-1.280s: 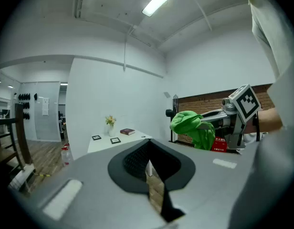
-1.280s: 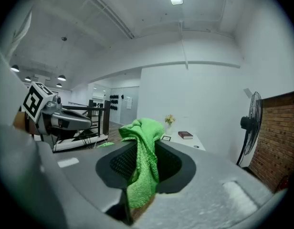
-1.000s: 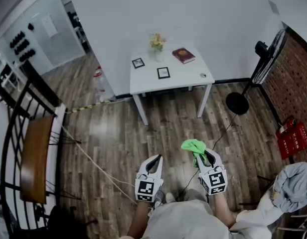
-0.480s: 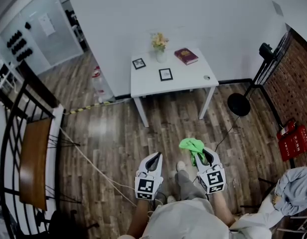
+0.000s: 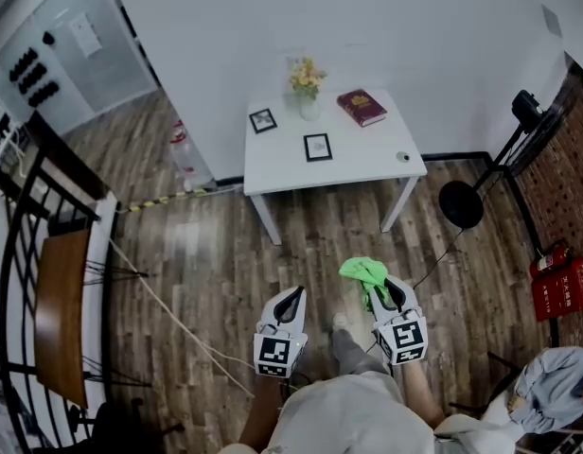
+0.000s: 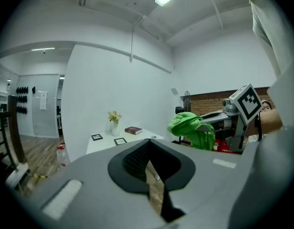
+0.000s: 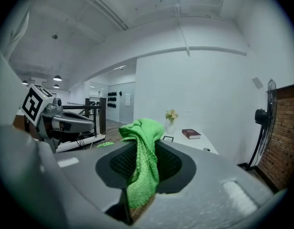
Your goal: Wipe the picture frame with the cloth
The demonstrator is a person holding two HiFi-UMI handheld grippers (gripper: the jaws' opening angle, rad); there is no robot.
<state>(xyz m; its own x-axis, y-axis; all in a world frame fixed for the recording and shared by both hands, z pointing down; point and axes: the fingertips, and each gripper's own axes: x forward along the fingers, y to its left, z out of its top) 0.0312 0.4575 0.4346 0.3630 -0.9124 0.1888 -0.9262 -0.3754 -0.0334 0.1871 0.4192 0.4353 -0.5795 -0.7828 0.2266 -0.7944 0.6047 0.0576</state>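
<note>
We hold the green cloth (image 5: pixel 363 272) clamped in the right gripper (image 5: pixel 384 293), with a wad bunched beyond the tips, ready for wiping. The left gripper (image 5: pixel 291 298) is closed and empty, probably free to steady. The picture frame (image 5: pixel 317 147) stands well ahead of both grippers, on the white table (image 5: pixel 367 168).

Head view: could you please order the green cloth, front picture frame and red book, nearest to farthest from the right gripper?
1. Green cloth, held in the right gripper.
2. Front picture frame, middle of the table.
3. Red book, table's back right.
</note>
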